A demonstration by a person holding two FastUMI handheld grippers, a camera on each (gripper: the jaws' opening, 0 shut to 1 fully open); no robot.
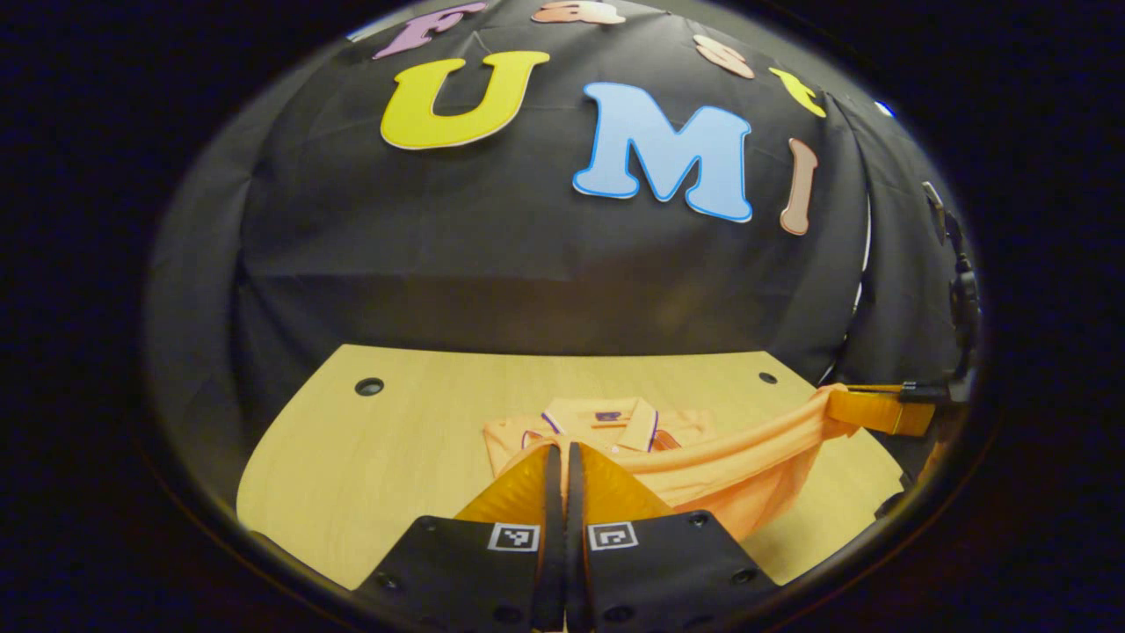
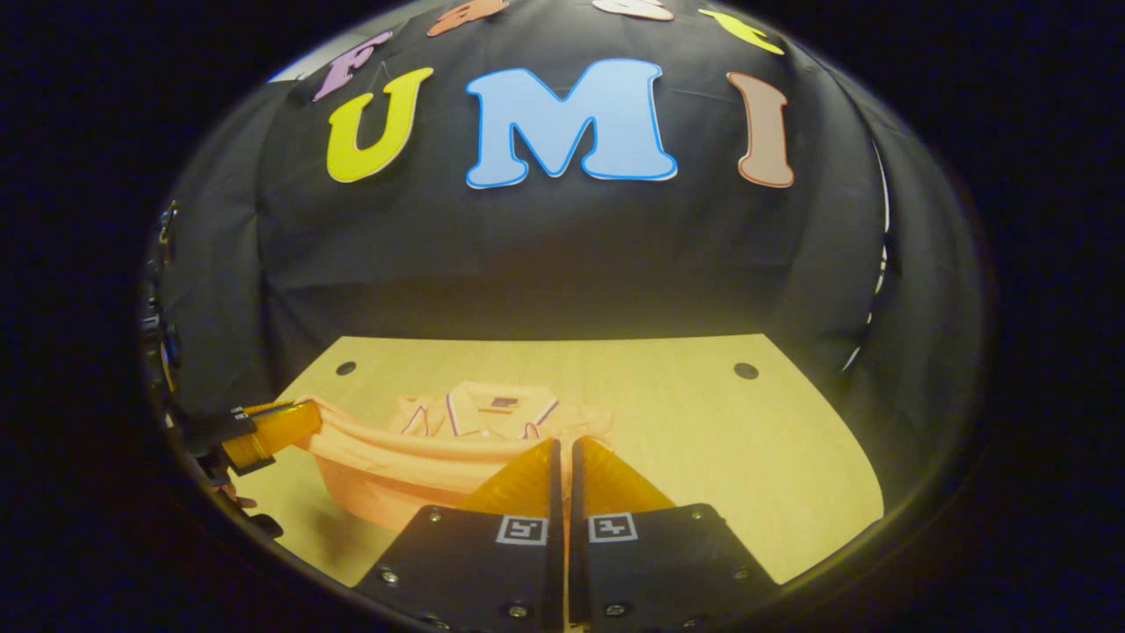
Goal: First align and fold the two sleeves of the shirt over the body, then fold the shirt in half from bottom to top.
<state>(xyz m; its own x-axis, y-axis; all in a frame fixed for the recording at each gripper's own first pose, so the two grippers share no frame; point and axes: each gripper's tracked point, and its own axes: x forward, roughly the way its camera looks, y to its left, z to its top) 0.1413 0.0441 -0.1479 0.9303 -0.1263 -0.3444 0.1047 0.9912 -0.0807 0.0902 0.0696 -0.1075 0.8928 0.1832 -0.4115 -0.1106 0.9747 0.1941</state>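
An orange shirt point(image 1: 694, 470) is laid on a pale wooden table point(image 1: 387, 457) in front of a black cloth wall point(image 1: 492, 255). Its collar point(image 1: 602, 420), trimmed with dark and white lines, is seen at the far end, towards the wall, and lies flat on the table. The near edge of the shirt is lifted off the table and stretched into a taut band between the two grippers.

In the left gripper view, the left gripper point(image 1: 563, 450) is seen at the bottom centre with its two fingers drawn close together, only a thin slit being left between them. The shirt's lifted edge is met at the fingertips, and the fabric appears to be pinched there. At the right edge of this view the right gripper point(image 1: 879, 410) is seen farther off, with the other end of the raised edge gathered at its tip.

In the right gripper view, the right gripper point(image 2: 563, 445) is shown at the bottom centre, its fingers likewise nearly closed, with the orange fabric point(image 2: 413, 466) reaching up to their tips. At the left edge the left gripper point(image 2: 272, 428) is seen holding the opposite end of the band. Small dark round holes point(image 2: 745, 370) are seen near the table's far corners.
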